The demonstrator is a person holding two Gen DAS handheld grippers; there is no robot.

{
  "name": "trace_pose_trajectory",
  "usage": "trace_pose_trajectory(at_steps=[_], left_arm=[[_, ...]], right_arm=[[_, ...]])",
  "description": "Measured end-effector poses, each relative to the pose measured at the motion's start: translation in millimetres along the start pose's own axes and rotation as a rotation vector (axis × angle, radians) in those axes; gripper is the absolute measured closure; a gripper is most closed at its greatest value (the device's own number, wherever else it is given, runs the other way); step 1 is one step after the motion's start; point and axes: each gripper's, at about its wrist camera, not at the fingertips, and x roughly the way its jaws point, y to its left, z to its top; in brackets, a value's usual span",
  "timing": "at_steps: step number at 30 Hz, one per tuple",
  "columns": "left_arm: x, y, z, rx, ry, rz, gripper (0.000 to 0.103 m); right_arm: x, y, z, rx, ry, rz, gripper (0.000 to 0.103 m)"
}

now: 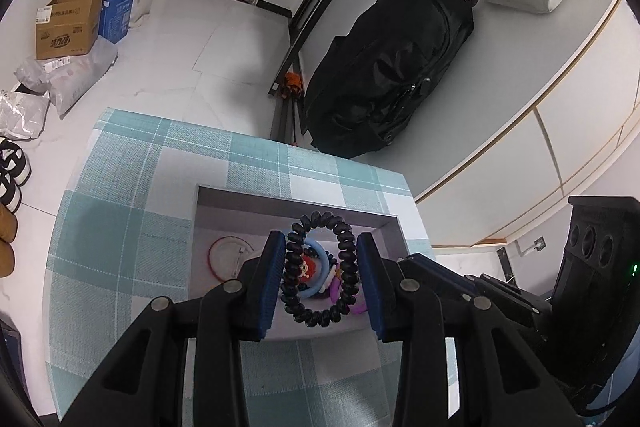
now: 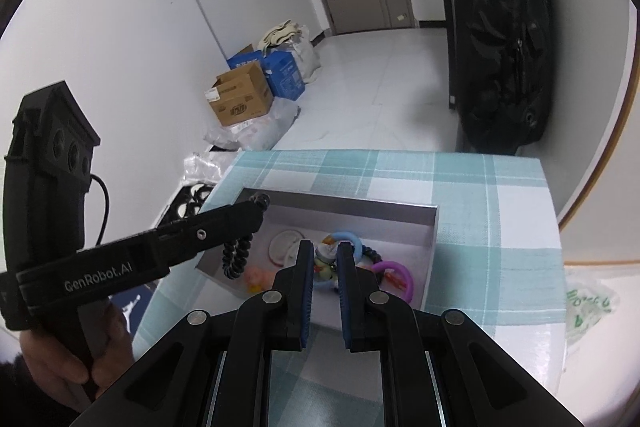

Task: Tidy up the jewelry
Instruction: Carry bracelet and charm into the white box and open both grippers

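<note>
The left claw (image 1: 320,279) is pinching a black coiled hair tie (image 1: 318,267) across its width, blue pads pressed on either flank, so the loop stands with its long axis running away from the claw, far end up. It hangs over the near part of the shallow grey tray (image 1: 384,223) on the checked table (image 1: 120,227), directly above the heap already lying there: a light blue ring (image 1: 316,287), a purple ring (image 2: 394,273) and a small toy-faced charm, with a round white disc (image 1: 224,259) off to the left. From the right wrist view, the same tie (image 2: 236,255) dangles below the left claw at the tray's near-left corner. The right claw (image 2: 324,287) is pressed together, holding nothing that I can see, pointed at the tray's middle. The left hand (image 2: 60,367) is plainly the one placed to drop; I'd judge a straight release lands the tie inside.
</note>
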Motion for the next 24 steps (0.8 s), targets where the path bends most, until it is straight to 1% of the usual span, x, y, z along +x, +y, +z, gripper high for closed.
trace_pose_trajectory(at_steps=[4,13,24], left_arm=[[8,-1,3,0.010,0.022,0.023,0.072],[17,2,5,0.014,0.049,0.043,0.072],[22,-2,6,0.028,0.061,0.048,0.072]], right_arm=[[4,-6,4,0.028,0.004,0.016,0.092],[15,-20,8,0.079,0.014,0.056,0.092],[19,-22,8,0.085,0.022,0.062,0.092]])
